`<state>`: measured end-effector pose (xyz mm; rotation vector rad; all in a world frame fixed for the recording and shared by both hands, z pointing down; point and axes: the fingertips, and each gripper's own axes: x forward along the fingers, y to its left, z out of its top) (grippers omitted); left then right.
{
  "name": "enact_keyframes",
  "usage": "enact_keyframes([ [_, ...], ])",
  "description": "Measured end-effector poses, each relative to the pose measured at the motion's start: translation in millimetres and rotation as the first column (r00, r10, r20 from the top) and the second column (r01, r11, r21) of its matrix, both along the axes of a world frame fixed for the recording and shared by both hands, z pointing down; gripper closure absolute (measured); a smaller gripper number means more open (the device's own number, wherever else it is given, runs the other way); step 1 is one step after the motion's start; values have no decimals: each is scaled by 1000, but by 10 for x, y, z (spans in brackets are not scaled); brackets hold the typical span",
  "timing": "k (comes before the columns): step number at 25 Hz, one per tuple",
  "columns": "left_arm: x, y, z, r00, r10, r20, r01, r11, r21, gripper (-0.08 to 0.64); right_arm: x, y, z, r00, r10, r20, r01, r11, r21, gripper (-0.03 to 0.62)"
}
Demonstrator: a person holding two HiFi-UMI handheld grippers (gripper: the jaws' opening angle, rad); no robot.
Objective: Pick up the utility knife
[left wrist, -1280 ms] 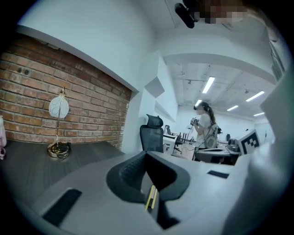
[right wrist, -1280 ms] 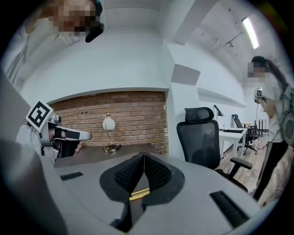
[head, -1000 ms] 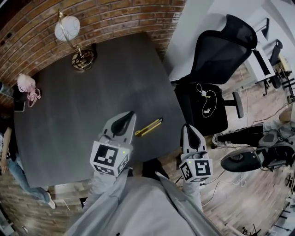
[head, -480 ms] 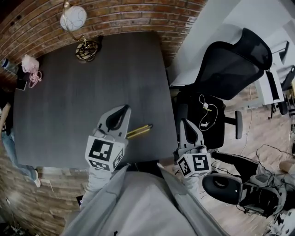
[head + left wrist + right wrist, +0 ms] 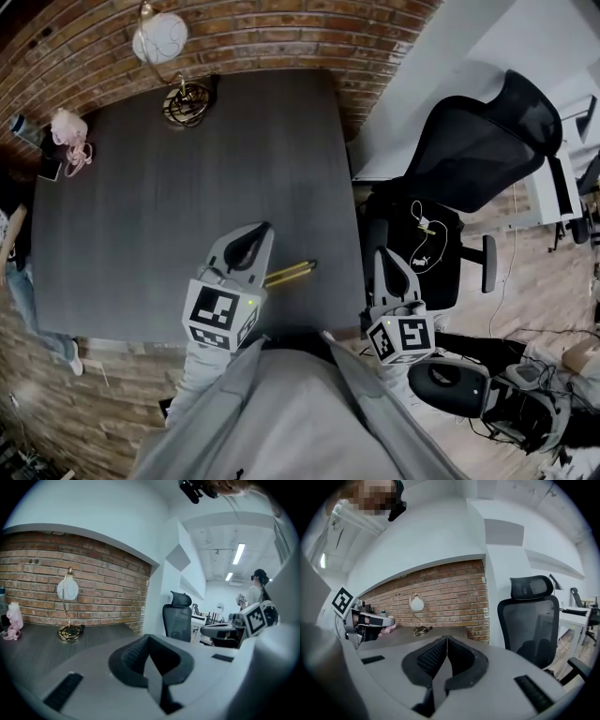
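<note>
"Progress on the pick?"
"None yet. The utility knife [image 5: 289, 273] lies flat on the worktop [image 5: 169, 187], near the front right corner. Not lifted, not gripped."
"Tongs?"
"The left tongs [image 5: 255, 236] are closed tight with nothing between the jaws. They hover over the worktop, tip just beside the knife's near end. Touching or not, can't tell from above. The right tongs [image 5: 384, 267] are also pressed together and empty, out past the worktop's right edge, over the floor [image 5: 450, 441]."
"So what's left?"
"All of it, I'd say: open one pair, get it round the handle, close, lift."
"Do the views differ?"
"Yes. The head view is the only one showing the knife. Both gripper views look over it to the brick wall [image 5: 281, 33], lamp [image 5: 159, 39] and office chair [image 5: 487, 141]. They do settle the jaws, though: pads meet in one closed line, which the head view only hints at. The right gripper view also catches the left tongs at its left margin, and the left gripper view catches the right tongs at its right margin."
</note>
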<state>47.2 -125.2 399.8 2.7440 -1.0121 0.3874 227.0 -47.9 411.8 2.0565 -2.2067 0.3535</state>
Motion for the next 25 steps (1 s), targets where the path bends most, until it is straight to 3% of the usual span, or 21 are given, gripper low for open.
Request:
enact_keyframes([
  [11,4,-34,136,1000,13,8,-12,999,-38,540,-66,-124,32,1000,-17,10,17,1000,-12,574],
  [19,71,33,328,996,84,29,-81,993,-84,537,-147,-143,100,999,-28,28,28,999,-24,574],
  [22,127,97,457,992,122,44,-116,987,-111,471,-153,-117,136,999,-25,34,26,999,-28,574],
  [25,178,182,615,981,175,82,-164,978,-127,459,-146,-91,180,999,-20,42,21,999,-34,574],
])
